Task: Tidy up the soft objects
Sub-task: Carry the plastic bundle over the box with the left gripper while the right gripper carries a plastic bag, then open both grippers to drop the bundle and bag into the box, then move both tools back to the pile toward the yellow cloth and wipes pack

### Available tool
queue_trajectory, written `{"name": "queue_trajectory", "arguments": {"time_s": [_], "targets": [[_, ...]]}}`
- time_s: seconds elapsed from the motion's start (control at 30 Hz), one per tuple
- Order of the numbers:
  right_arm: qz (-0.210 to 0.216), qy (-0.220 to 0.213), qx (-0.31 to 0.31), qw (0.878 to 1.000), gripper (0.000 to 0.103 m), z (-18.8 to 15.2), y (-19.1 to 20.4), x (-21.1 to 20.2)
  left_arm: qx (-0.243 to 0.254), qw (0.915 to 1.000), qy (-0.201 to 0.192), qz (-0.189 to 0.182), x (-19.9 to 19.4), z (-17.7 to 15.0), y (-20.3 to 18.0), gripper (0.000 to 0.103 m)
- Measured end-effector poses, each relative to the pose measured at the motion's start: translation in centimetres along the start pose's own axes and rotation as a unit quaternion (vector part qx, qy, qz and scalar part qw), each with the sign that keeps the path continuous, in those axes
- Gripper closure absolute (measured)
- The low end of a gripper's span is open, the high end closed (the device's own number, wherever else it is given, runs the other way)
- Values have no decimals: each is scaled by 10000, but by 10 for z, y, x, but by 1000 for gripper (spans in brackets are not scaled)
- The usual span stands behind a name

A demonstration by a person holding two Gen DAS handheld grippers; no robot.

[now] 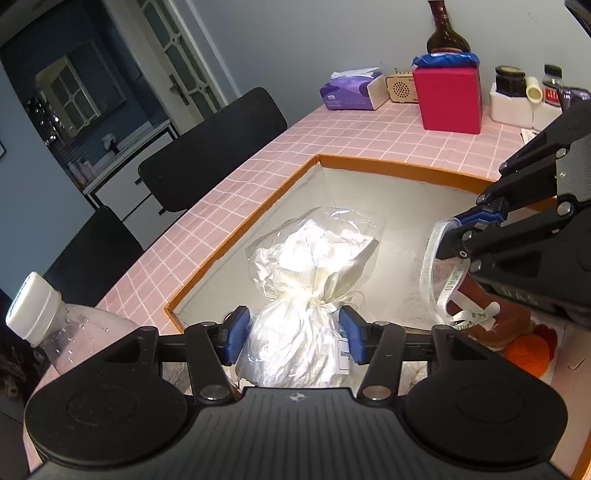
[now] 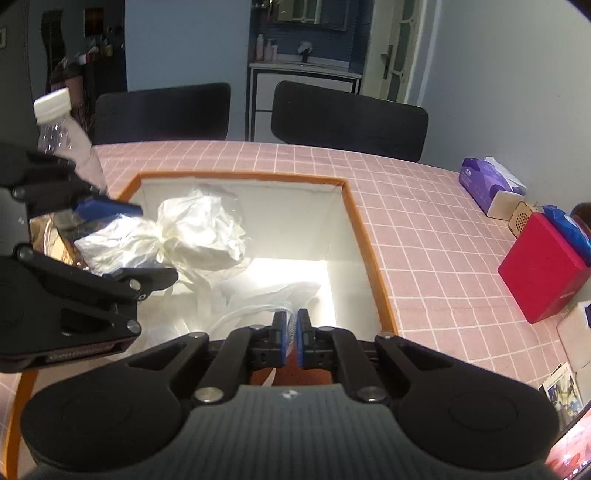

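My left gripper (image 1: 294, 334) is shut on a clear plastic bag of white fabric (image 1: 314, 266), tied at the neck, held over an orange-rimmed white box (image 1: 258, 218). In the right wrist view the bag (image 2: 192, 232) hangs from the left gripper (image 2: 122, 240) above the box (image 2: 364, 236). My right gripper (image 2: 291, 339) is shut on a white mesh pouch with ribbon (image 2: 258, 310), over the box's near side. It shows in the left wrist view (image 1: 452, 236) with the pouch (image 1: 439, 280) dangling.
The box sits on a pink checked tablecloth (image 1: 369, 136). A plastic bottle (image 1: 66, 325) stands left. A red box (image 1: 448, 98), tissue pack (image 1: 351, 92), jars and dark bottle (image 1: 447, 29) stand at the back. An orange knitted item (image 1: 528, 349) lies right. Two black chairs (image 2: 347, 118) stand beyond.
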State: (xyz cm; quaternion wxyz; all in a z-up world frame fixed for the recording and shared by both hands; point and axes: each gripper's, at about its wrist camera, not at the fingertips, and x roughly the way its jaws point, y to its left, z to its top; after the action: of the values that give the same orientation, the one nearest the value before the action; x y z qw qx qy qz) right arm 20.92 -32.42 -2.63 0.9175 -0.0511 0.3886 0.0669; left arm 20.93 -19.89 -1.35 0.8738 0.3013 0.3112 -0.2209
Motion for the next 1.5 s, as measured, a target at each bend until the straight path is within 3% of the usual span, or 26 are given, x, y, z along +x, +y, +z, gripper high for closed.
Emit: {"name": "queue_trajectory", "arguments": {"time_s": [0.07,0.2,0.33,0.67,0.77,1.0,1.2,1.5], "targets": [[-11,59,-150,9999,96,-2,5,-1,51,10000,-30,24,-3,-1,-1,34],[-44,118,-355,9993,70,-2,9,-3,25,9999,-110,-3,-10,-2,2,31],[-30,111,-445,9989,62,-1,9,-9,29,9995,-325,-12,-20,-1,1,24],[-139,-105,-509,9986,57,-4,9,-25,78,9986,-513,-100,-51,-4,-4,22],[-127,-103,-512,9986,52,-5,13,-28,69,9976,-690,-47,-68,-11,-5,22],[-83,-492,-469,9977,41,-6,36,-56,-460,9911,-1247,121,-108,-34,9,22],[143,-897,-307,9954,41,-7,56,-80,-986,9825,-1546,335,-133,-66,28,22],[606,-1357,-148,9888,38,-13,86,-107,-1560,9728,-1603,609,-150,-121,52,23]]}}
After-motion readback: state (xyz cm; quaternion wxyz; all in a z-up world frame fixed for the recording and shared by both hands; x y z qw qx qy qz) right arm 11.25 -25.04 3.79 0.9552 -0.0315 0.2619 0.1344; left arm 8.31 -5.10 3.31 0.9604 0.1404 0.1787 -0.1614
